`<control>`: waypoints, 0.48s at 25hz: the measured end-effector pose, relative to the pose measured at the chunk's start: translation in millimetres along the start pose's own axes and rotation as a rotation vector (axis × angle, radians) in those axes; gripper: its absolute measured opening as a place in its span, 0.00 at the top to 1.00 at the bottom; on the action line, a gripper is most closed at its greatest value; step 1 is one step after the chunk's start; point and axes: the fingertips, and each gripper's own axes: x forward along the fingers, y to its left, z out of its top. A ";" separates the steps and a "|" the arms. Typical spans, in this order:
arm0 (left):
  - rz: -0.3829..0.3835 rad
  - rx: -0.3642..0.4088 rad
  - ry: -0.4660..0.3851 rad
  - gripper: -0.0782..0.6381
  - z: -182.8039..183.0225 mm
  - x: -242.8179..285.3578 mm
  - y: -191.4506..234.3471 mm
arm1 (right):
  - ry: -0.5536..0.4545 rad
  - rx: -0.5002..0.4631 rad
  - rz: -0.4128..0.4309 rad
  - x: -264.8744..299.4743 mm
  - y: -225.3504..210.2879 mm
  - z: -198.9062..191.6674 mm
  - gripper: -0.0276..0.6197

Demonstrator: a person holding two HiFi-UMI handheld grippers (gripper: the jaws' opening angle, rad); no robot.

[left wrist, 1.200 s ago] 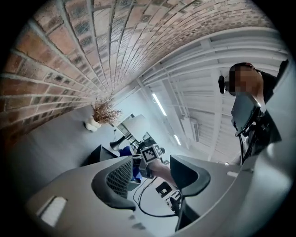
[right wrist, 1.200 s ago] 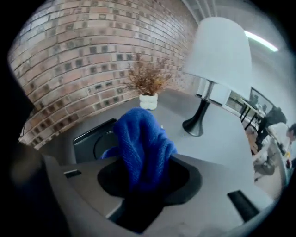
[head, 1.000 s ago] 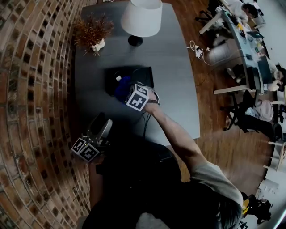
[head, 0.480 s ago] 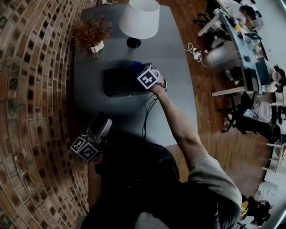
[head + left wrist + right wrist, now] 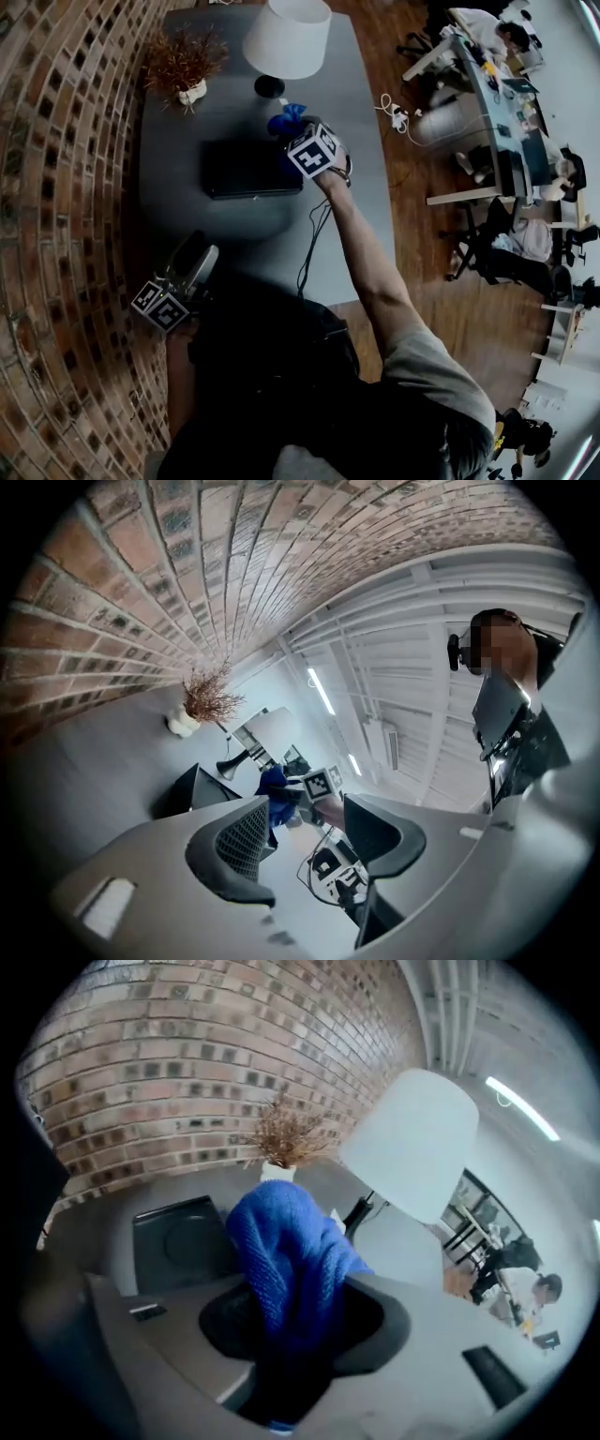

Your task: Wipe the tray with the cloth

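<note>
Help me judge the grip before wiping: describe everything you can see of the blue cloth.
The blue knitted-looking cloth is bunched into a soft folded lump, pinched between the jaws of the right tool, which are closing on it. Most of it bulges out beyond the jaw tips. In the head view it is past the dark rectangular tray's far right corner, near the white lamp's black base, off the tray. Nothing else visibly touches it.

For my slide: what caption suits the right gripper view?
Right gripper, jaws closing on blue cloth; dark tray and lamp behind.
</note>
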 end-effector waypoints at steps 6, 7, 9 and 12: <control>-0.009 -0.008 0.033 0.55 -11.5 5.8 -0.2 | 0.188 -0.234 0.024 18.4 34.5 -53.4 0.73; -0.007 -0.013 0.041 0.55 -13.4 6.8 2.0 | 0.200 -0.275 0.013 9.8 43.5 -56.3 0.73; -0.004 -0.025 0.060 0.55 -19.2 9.4 6.6 | 0.231 -0.329 0.007 -7.9 65.9 -66.9 0.73; 0.003 -0.036 0.103 0.55 -33.8 18.9 14.9 | 0.267 -0.327 0.130 -39.2 113.4 -93.6 0.74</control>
